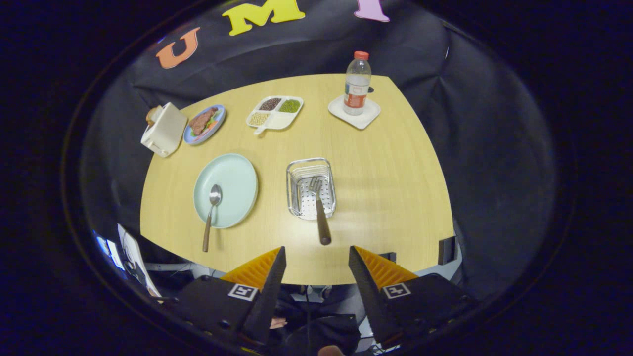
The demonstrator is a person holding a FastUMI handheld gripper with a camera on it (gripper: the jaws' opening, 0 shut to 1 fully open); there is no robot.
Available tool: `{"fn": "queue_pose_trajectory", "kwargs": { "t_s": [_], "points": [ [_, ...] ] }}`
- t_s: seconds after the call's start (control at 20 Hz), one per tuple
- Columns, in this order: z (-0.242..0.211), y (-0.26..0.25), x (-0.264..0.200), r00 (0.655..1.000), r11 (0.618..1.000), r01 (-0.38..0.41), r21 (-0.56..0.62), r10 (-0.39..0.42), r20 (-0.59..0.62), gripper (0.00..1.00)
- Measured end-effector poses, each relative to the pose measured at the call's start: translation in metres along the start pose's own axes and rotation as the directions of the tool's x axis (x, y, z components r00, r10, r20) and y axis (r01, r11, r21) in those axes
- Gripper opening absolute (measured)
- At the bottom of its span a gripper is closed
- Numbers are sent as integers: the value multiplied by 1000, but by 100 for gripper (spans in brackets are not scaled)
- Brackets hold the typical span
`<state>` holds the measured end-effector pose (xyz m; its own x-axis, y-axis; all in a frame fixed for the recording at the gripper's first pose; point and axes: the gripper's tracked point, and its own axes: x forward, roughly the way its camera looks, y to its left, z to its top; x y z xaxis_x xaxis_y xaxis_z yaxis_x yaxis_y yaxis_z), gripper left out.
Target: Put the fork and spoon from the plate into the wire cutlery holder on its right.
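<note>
— Your tool (316,257) hangs released, fingers spread, grasping nothing, above the near edge of the pale wooden table (385,168).

— And the cutlery?

— You see the brown-handled fork (320,210) leaning in the wire cutlery holder (310,188); the brown-handled metal spoon (211,212) lies on the round mint-green plate (232,183).

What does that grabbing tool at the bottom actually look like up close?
The gripper has two wedge-shaped fingers tapering to points, with ribbed inner faces. Each sits on a dark blocky body bearing a small square black-and-white marker tag. The fingers stand apart, empty.
</note>
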<state>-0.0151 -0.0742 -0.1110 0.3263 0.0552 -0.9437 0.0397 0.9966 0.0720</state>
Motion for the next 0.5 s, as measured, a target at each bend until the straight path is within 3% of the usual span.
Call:
{"fn": "queue_pose_trajectory", "kwargs": {
  "t_s": [0.05,0.15,0.5],
  "points": [
    [2,2,-2,1000,1000,-4,0,4,11,88],
    [2,7,-9,999,1000,-12,-3,12,34,98],
    [-18,68,-30,995,995,-68,-73,73,72,97]
  ]
}}
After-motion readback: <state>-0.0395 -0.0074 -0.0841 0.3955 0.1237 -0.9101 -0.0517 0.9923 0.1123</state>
